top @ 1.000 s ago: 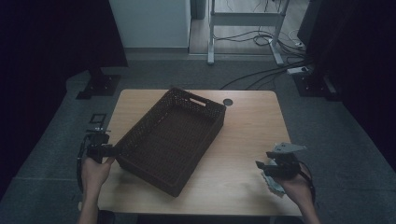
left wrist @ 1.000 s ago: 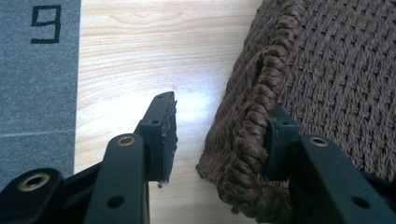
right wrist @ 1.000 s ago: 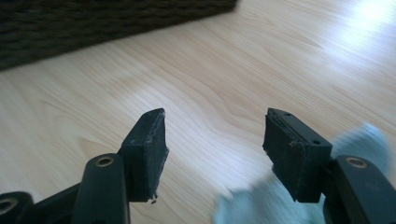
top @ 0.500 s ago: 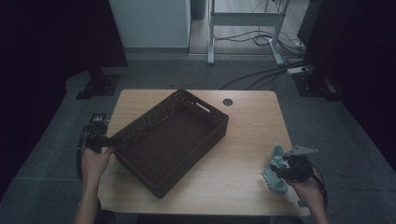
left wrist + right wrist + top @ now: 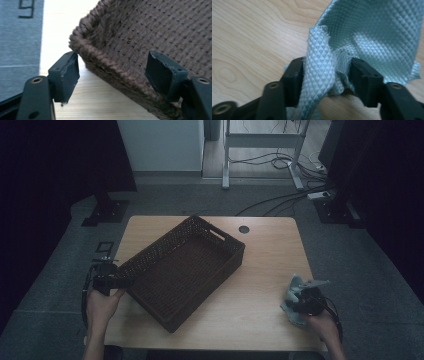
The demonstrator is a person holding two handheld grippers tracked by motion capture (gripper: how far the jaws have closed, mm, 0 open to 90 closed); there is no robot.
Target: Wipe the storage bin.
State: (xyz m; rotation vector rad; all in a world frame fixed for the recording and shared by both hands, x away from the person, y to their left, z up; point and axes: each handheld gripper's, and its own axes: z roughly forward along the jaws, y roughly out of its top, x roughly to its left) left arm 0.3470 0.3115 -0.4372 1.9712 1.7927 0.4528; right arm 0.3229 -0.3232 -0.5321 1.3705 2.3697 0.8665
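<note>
1. The cloth [image 5: 372, 37] is a pale blue-green waffle-weave rag, bunched up on the table [image 5: 265, 270] near its right front corner. The right gripper [image 5: 302, 301] has just been closing its jaws, and a thick fold is pinched between the pads.
2. The right gripper view gets you the weave and the frayed edge of that fold [image 5: 319, 72] standing up between the jaws. From the high view it's just a small crumpled lump [image 5: 295, 287] under the hand.
3. The basket [image 5: 182, 270] is dark brown wicker, sitting at an angle across the table's left half, well apart from the cloth.
4. The left gripper [image 5: 112, 72] is at the basket's near-left corner. Its jaws have just been opening and now stand apart on either side of the rim [image 5: 100, 60], pads not pressing on it.
5. The high view puts that gripper [image 5: 122, 282] right at the table's left edge, with the basket wall hiding the far jaw.
6. Around it: grey carpet, cables and a metal frame [image 5: 260, 150] at the back.
</note>
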